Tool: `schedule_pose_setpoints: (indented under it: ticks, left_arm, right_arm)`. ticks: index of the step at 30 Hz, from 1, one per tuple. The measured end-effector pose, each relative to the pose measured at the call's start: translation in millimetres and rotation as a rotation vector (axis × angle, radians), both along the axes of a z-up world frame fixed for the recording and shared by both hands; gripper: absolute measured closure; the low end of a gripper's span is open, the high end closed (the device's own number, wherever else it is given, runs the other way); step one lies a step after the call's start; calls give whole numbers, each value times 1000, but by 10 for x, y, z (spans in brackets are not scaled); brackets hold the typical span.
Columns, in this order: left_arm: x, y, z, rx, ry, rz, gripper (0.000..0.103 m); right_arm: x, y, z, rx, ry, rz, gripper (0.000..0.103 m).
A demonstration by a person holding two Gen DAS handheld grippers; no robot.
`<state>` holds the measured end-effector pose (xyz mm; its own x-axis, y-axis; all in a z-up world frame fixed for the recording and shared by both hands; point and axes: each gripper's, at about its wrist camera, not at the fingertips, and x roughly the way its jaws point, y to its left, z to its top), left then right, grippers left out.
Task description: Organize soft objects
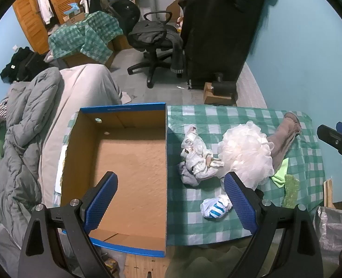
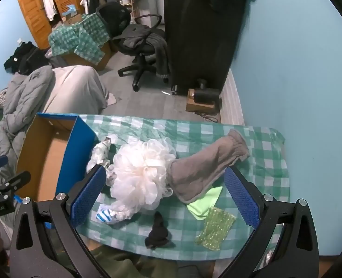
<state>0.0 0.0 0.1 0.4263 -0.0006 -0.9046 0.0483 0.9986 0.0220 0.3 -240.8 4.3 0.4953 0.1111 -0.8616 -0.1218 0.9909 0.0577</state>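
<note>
An empty cardboard box with blue outer walls stands left of a green checked tablecloth. On the cloth lie a white mesh bath pouf, a grey-brown sock, crumpled white cloth, a white and blue striped sock, a light green cloth, a green sequin pouch and a black sock. My left gripper is open, straddling the box's right wall. My right gripper is open above the pouf and grey-brown sock.
A bed with a grey quilt lies left of the box. An office chair, a black garment rack cover and a blue wall stand beyond. A plastic-lined bin sits at the table's right.
</note>
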Motion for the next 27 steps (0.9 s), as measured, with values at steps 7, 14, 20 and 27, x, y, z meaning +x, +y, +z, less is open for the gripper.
schedule_pose_setpoints:
  ticks: [7,14,20,27]
  left_arm:
    - [30,-15,20,-23,5,-2,9]
    - [11,-79,-1,-31,5,-5,9]
    - [3,-74,0,-67,19,0,9]
    - [-1,-74,1,-38,4,-1,9]
  right_arm:
    - [5,-55,-6,0,4,-5,2]
    - [3,-106,-7,2,11,-12,2]
    - [7,-139,9,5,13,-16,2]
    - [27,-159,25,8,16,-17,2]
